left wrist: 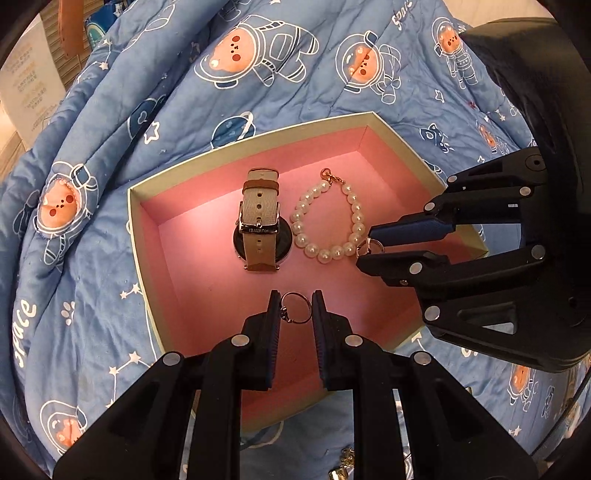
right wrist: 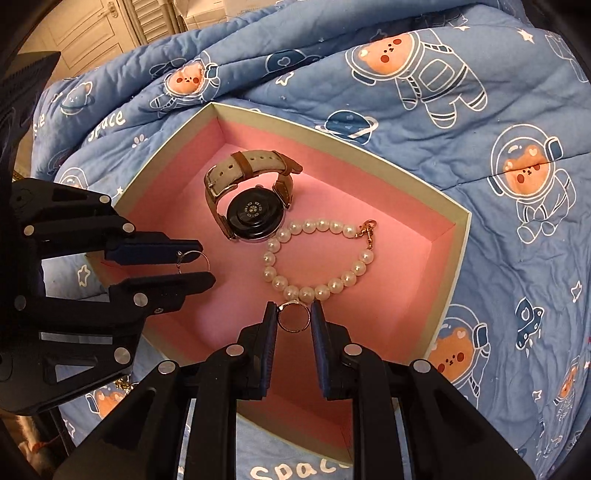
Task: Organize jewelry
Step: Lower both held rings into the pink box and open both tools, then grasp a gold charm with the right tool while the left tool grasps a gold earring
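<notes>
a thin silver ring (left wrist: 294,307) is being clamped by the left gripper (left wrist: 295,308) and a gold ring (right wrist: 293,316) by the right gripper (right wrist: 293,317), both over bare floor inside the pink-lined cardboard box (left wrist: 142,206). the round watch's (right wrist: 255,216) dark back is being shown only in the right view.

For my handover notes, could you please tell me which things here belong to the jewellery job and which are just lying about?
Job:
- cream, pink-lined cardboard box
- beige-strapped watch
- white pearl bracelet
- thin silver ring
- gold ring

Lying about:
- blue astronaut-bear quilt
- white panelled door
</notes>
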Tool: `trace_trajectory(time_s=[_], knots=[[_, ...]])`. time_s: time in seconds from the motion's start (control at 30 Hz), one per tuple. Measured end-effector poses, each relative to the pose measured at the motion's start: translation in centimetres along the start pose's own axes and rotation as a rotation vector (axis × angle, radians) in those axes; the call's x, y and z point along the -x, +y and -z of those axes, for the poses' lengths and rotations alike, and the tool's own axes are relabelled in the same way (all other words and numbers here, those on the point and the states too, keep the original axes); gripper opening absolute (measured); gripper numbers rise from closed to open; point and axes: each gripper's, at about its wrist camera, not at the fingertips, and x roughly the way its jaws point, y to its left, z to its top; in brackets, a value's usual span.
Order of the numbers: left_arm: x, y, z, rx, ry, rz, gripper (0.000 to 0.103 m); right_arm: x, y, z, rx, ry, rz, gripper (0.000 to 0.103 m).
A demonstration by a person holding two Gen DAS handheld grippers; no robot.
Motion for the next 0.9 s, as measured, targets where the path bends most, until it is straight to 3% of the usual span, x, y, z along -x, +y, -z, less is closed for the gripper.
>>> trace_trajectory(time_s=[0.17,0.23,0.3,0.43,0.5,0.6,0.9], knots=[[-0.1,-0.3,-0.1,-0.022,-0.003,-0.026,0.022,-0.6,0.4,0.1,0.023,0.0,0.007,0.019],[0.2,-0.2,-0.1,-0.028,-0.013,-0.037,0.034,-0.6,0.7,0.1,0.024,-0.004,0.003,0.028],[0.8,-0.2,0.0,-0.035,-0.032,-0.035,0.053,-0.3,1.0,0.1,0.026,-0.019,0.01,0.036],[2.5,-0.3,0.5,-0.058,-0.074,-0.051,0.057,1.0,0.8,0.7,0.013,-0.057,-0.003,0.036],[3.6,0.0,1.1,-0.048,-0.104,-0.06,0.069,2.0,0.7,0.8,0.0,-0.092,-0.019,0.038],[5.7,0.6,2.8,-0.007,-0.176,-0.07,0.081,3.8,0.9,2.0,-0.013,-0.16,-0.026,0.048],[9.1,0.8,10.1,0.118,-0.298,-0.056,0.085,7.2,1.4,7.5,-0.079,-0.289,-0.053,0.052]])
